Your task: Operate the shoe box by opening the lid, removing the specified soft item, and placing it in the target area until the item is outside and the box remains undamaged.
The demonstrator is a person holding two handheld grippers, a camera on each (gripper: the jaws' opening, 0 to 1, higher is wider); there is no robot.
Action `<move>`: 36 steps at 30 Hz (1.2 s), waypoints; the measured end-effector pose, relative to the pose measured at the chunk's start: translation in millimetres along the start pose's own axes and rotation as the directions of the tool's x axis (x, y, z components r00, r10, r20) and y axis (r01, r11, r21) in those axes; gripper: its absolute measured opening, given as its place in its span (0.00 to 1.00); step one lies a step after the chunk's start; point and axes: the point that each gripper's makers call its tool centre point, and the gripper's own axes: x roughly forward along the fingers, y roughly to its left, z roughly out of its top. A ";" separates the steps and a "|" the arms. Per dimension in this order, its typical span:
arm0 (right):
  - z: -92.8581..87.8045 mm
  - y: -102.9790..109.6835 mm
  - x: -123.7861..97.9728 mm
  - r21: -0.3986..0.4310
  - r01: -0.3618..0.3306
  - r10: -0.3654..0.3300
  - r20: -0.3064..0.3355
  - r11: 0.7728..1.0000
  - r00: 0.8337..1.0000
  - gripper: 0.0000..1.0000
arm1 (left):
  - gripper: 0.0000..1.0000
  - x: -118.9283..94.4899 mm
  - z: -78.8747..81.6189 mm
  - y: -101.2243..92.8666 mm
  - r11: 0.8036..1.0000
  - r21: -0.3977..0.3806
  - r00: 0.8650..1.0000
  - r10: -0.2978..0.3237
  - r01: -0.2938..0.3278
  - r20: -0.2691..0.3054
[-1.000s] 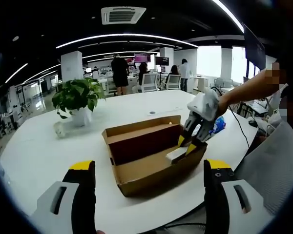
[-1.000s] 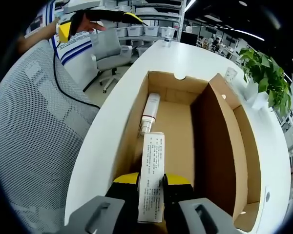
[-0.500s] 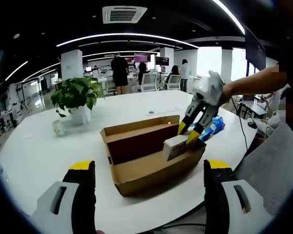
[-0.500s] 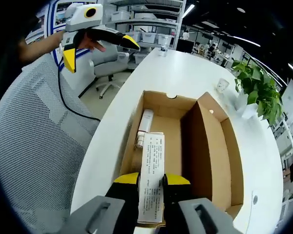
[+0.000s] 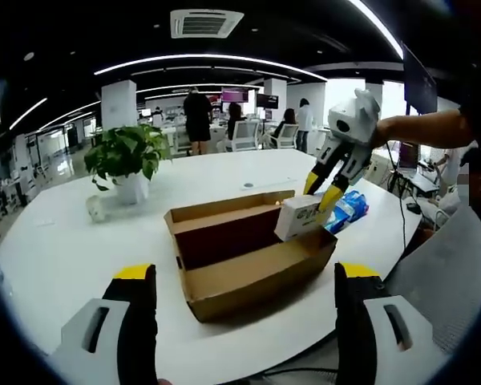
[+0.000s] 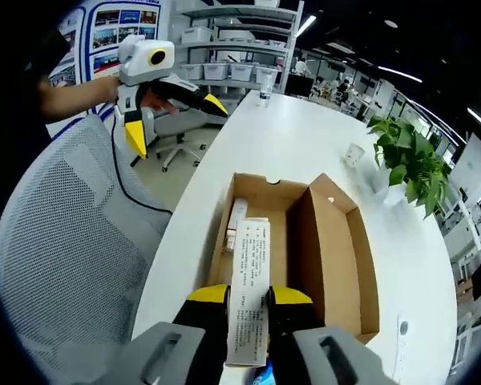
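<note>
The right tongs [image 5: 324, 191] are seen in the left gripper view, raised and angled downward, their yellow-tipped jaws clamped on a small white carton [image 5: 298, 215]; a bare forearm [image 5: 421, 128] is extended behind them. In the right gripper view the same carton [image 6: 248, 302] is pinched between the jaws. The left tongs [image 6: 170, 112] are held aloft by a hand [image 6: 148, 92], jaws spread apart with nothing between them.

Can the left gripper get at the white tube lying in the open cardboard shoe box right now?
Probably yes. The left gripper is open and holds nothing, the cardboard shoe box has its lid up, and the right gripper has lifted its small white carton above the white tube.
</note>
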 end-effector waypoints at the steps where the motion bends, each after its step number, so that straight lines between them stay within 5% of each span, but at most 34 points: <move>1: -0.7 -0.6 -4.4 0.001 0.001 -0.001 0.003 1.000 1.000 0.14 | 0.96 -0.3 -0.6 -1.0 1.000 0.000 1.000 -0.002 0.002 -0.001; 18: -9.5 -13.5 -65.4 -0.051 0.059 -0.057 0.035 0.997 0.998 0.14 | 0.96 0.1 -3.1 -5.8 1.000 0.013 1.000 -0.010 0.010 -0.009; 36: -59.0 -44.1 -115.3 -0.062 0.155 -0.154 0.020 0.986 0.988 0.14 | 0.96 5.3 -5.8 -7.0 1.000 0.017 1.000 -0.014 0.014 -0.026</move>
